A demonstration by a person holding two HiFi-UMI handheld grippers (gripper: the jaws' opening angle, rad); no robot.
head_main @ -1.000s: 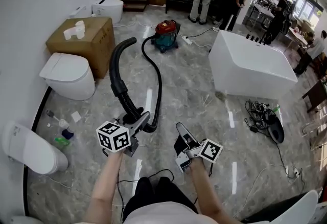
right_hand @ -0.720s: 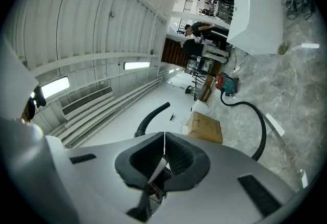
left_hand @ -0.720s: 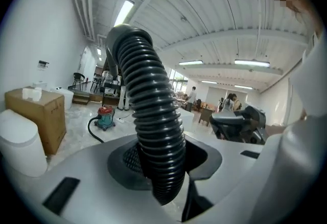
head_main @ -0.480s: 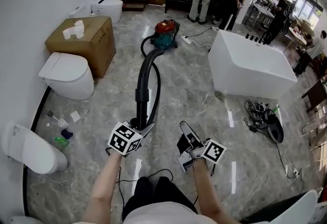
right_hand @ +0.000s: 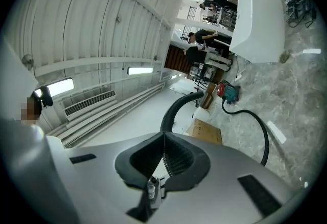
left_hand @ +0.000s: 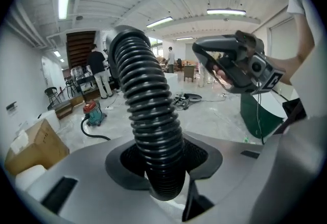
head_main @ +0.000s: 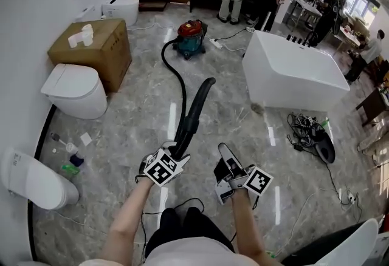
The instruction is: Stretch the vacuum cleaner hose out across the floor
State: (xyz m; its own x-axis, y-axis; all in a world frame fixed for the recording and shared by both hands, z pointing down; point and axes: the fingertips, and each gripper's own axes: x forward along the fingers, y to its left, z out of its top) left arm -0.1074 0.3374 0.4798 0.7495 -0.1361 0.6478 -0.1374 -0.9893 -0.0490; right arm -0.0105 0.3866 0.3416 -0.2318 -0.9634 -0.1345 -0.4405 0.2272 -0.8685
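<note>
Hose [head_main: 193,114] sits clamped in the left gripper's [head_main: 175,154] jaws, free end apparently off the floor [head_main: 134,119], while the right gripper's [head_main: 226,160] jaws are together, empty.

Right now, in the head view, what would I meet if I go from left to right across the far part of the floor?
cardboard box → vacuum cleaner → bathtub

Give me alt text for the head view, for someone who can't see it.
The left gripper clamps a black hose that curves back across the marble floor to a red vacuum. The right gripper is shut and empty beside it.
</note>
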